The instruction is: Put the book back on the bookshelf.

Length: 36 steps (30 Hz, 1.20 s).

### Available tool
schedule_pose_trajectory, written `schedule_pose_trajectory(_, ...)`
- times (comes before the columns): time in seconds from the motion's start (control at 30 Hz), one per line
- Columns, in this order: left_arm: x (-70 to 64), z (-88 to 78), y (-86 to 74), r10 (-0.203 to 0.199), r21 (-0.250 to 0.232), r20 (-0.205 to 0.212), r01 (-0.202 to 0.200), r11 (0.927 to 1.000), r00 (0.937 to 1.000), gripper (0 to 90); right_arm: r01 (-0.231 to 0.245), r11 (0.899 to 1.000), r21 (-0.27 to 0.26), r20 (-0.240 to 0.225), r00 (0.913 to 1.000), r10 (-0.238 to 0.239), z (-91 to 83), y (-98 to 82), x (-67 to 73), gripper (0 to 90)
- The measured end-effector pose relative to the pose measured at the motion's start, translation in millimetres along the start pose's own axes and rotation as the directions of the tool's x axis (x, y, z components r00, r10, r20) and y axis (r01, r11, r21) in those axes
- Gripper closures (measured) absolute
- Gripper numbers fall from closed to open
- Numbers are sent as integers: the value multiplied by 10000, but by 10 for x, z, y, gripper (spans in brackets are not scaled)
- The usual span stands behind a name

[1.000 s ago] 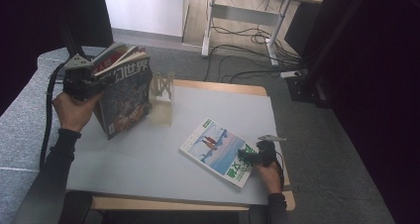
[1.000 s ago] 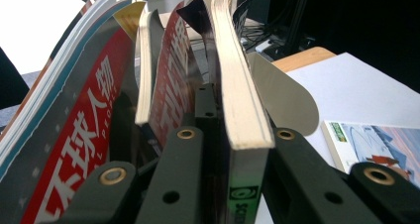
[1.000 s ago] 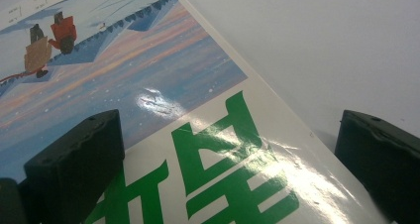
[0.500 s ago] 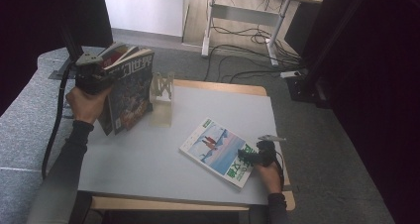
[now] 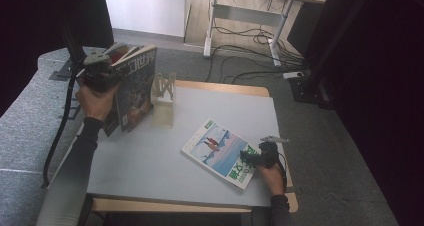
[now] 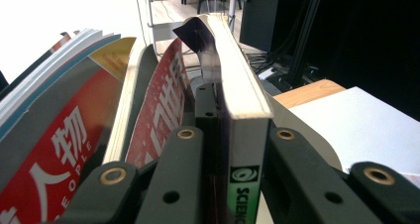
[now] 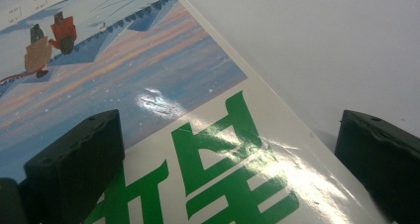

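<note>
The left hand-held gripper (image 5: 102, 76) is clamping a floppy, glossy magazine (image 6: 237, 110) upright by its spine beside the rack (image 5: 162, 91), while the right hand-held gripper (image 5: 257, 158) is resting wide open over another magazine (image 5: 222, 151) flat on the counter (image 5: 150, 161).

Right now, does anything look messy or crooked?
Yes. The magazine lies slanted across the table, its corner poking past the front edge. The magazines in the left gripper fan apart loosely.

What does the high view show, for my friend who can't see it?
The left gripper holds a bundle of magazines upright at the grey table's left edge, beside a small wooden rack. The right gripper, jaws open, rests on a green-lettered magazine lying flat.
</note>
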<state>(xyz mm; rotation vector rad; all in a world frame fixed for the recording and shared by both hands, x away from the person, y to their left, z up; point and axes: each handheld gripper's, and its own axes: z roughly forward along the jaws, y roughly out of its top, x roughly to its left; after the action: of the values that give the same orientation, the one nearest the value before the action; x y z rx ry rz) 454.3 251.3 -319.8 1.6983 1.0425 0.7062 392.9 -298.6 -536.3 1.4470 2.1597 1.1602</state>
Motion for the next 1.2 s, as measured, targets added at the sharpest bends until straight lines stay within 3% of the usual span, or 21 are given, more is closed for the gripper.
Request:
schedule_pose_trajectory(0.3, 18, 93, -82, -82, 421, 138, 76, 9991, 9999, 824, 9, 10000, -4, -10, 10000, -9, 0, 0, 0, 0)
schedule_pose_trajectory(0.47, 59, 28, -65, -151, 1103, 354, 111, 9938, 9993, 819, 0, 10000, -1, -1, 10000, 0, 0, 0, 0, 0)
schedule_pose_trajectory(0.6, 94, -36, -52, -5, 1832, 395, -67, 9831, 9992, 813, 4, 10000, -4, -4, 10000, -4, 0, 0, 0, 0)
schedule_pose_trajectory(0.73, 127, -74, -33, 156, 2668, 470, -276, 9634, 9988, 806, 3, 10000, -2, -3, 10000, -3, 0, 0, 0, 0)
schedule_pose_trajectory(0.93, 129, -64, -20, 142, 3103, 469, -281, 9502, 9988, 806, 1, 10000, -1, -1, 10000, -1, 0, 0, 0, 0)
schedule_pose_trajectory(1.0, 112, -57, -8, 208, 3117, 400, -322, 9496, 9990, 817, 0, 10000, 0, 1, 10000, 0, 0, 0, 0, 0)
schedule_pose_trajectory(1.2, 61, 0, 31, 451, 2714, 374, -536, 9610, 9983, 829, -4, 10000, 0, 2, 10000, 4, 0, 0, 0, 0)
